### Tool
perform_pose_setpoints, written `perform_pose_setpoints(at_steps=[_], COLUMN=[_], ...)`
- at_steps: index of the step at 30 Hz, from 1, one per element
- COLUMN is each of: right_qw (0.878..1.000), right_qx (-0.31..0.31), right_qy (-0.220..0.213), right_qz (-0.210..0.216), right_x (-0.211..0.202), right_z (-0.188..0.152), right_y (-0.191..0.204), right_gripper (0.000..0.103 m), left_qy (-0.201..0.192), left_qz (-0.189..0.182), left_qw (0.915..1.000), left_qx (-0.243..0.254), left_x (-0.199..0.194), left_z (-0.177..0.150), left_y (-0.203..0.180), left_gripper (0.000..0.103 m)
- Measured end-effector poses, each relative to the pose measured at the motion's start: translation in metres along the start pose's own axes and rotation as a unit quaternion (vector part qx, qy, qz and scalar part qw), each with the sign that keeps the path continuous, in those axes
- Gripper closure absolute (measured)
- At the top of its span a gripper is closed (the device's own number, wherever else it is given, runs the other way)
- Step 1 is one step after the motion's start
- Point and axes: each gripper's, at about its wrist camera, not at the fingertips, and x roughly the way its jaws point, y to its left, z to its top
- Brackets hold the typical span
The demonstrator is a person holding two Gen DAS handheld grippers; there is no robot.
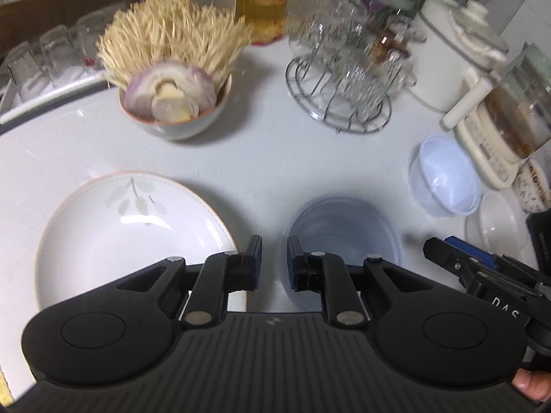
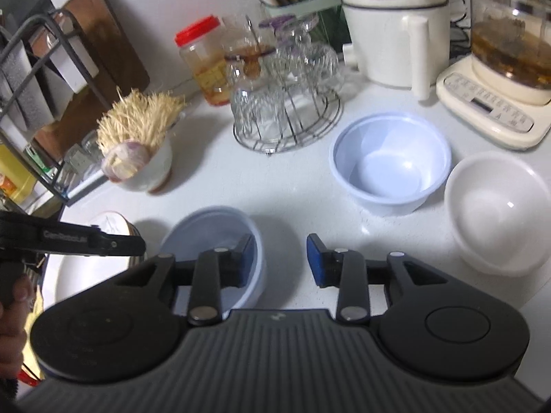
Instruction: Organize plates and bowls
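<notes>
A white plate with a leaf print [image 1: 131, 227] lies on the white counter at the left. A pale blue bowl [image 1: 341, 230] sits just right of it; it also shows in the right wrist view [image 2: 213, 234]. A second pale blue bowl [image 2: 391, 163] and a white bowl [image 2: 497, 210] stand further right. My left gripper [image 1: 274, 261] is open and empty, its gap above the counter between plate and blue bowl. My right gripper [image 2: 279, 258] is open and empty, its left finger over the near blue bowl.
A bowl with onion and enoki mushrooms [image 1: 175, 103] stands behind the plate. A wire rack of upturned glasses [image 1: 341, 96], a red-lidded jar [image 2: 203, 62], a white pot [image 2: 392, 27] and a glass kettle on a cream base [image 2: 499, 86] line the back. A dish rack [image 2: 38, 103] stands left.
</notes>
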Motion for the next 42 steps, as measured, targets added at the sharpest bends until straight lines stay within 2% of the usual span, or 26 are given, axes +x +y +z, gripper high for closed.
perform_pose_setpoints(at_steps=[8,15,26,37,42], right_qw=[0.999,0.996,0.993,0.994,0.993], right_qx=[-0.015,-0.015,-0.012,-0.024,-0.020], right_qy=[-0.048,-0.084,-0.114,-0.110,-0.117], right_qz=[-0.013,-0.012,-0.016,-0.008,-0.017], right_x=[-0.045,-0.089,-0.140,-0.153,-0.157], right_z=[0.018,0.027,0.029,0.024,0.021], right_y=[0.012,0.017,0.023,0.030,0.036], right_gripper=[0.066,0.066,0.066,0.066,0.066], left_qy=[-0.028,-0.059,-0.098,-0.107,-0.102], left_qz=[-0.024,-0.065,-0.099,-0.099,-0.112], left_qw=[0.9991,0.9956,0.9890,0.9885,0.9872], left_qx=[0.021,0.031,0.050,0.042,0.051], left_x=[-0.046,-0.086,-0.137,-0.154,-0.153], left_z=[0.005,0.003,-0.004,-0.019,-0.020], left_y=[-0.018,-0.036,-0.063,-0.066,-0.059], left_gripper=[0.085,0.085,0.085,0.085,0.085])
